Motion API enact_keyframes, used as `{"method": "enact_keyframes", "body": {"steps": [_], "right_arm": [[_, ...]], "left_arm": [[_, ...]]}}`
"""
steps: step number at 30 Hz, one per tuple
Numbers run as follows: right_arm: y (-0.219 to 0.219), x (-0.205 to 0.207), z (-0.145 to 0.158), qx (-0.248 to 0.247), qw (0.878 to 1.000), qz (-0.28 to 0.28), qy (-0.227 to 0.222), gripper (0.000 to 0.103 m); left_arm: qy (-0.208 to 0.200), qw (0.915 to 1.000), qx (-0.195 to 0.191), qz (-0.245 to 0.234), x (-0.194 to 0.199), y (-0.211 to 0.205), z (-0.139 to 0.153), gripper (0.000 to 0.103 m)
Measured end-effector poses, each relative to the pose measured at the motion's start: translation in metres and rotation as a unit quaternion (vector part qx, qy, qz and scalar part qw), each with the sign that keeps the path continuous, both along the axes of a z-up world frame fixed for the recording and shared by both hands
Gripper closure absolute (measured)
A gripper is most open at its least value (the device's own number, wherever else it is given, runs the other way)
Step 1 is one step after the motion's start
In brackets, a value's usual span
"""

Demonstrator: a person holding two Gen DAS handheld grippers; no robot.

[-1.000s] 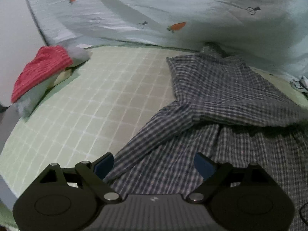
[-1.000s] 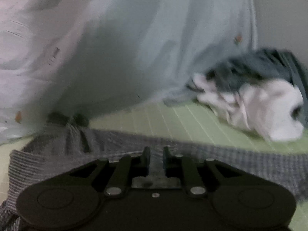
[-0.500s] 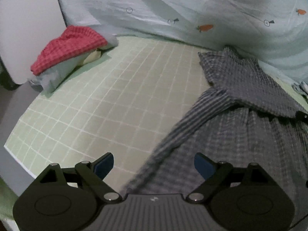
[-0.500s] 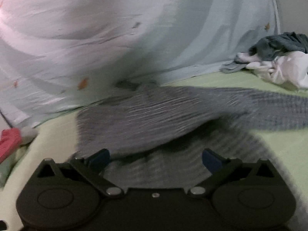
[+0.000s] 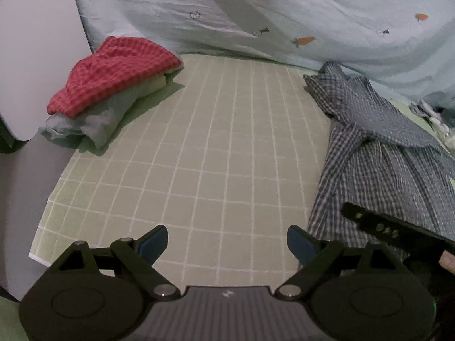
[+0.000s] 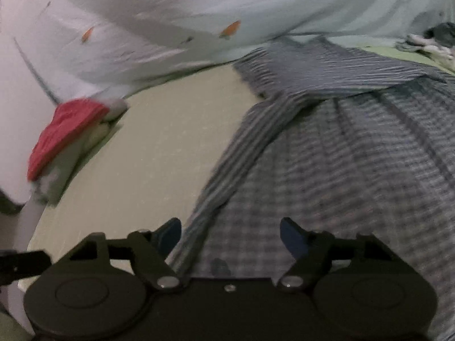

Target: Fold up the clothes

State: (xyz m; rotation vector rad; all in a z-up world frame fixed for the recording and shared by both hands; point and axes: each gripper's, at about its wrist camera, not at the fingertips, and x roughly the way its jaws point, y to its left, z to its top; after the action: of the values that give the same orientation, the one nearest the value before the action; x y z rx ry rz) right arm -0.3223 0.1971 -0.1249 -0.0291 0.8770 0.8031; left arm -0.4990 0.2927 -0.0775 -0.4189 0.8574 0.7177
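the left gripper [image 5: 227,243] hangs released over the bare green grid sheet [image 5: 216,147], its two blue-tipped fingers spread wide with nothing between them. the checked shirt [image 5: 378,159] lies spread along the right side of the bed, one sleeve running down its left edge, its top end touching the pale carrot-print quilt [image 5: 284,8] heaped at the far edge. the right gripper [image 6: 230,236] is released too, fingers wide apart, hovering over the near part of the shirt [image 6: 355,147]; that view is blurred. at the far left corner sits a stack of folded clothes [image 5: 111,91] with a red one on top. a small heap of other clothes [image 6: 429,39] lies at the far right edge.
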Motion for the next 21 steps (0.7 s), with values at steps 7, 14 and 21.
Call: {"method": "enact_keyframes", "body": {"steps": [7, 14, 21], "right_arm": [[0.018, -0.038, -0.007, -0.014, 0.998, 0.064, 0.012, 0.059], [0.002, -0.027, 0.001, 0.014, 0.997, 0.068, 0.022, 0.098], [-0.014, -0.016, 0.009, 0.043, 0.996, 0.072, 0.033, 0.100]], "left_arm": [[-0.007, 0.9996, -0.012, -0.023, -0.012, 0.009, -0.003, 0.012], [-0.015, 0.9995, -0.001, -0.027, -0.018, 0.006, 0.001, 0.012], [-0.025, 0.9996, -0.009, -0.008, -0.008, 0.001, 0.001, 0.012]]}}
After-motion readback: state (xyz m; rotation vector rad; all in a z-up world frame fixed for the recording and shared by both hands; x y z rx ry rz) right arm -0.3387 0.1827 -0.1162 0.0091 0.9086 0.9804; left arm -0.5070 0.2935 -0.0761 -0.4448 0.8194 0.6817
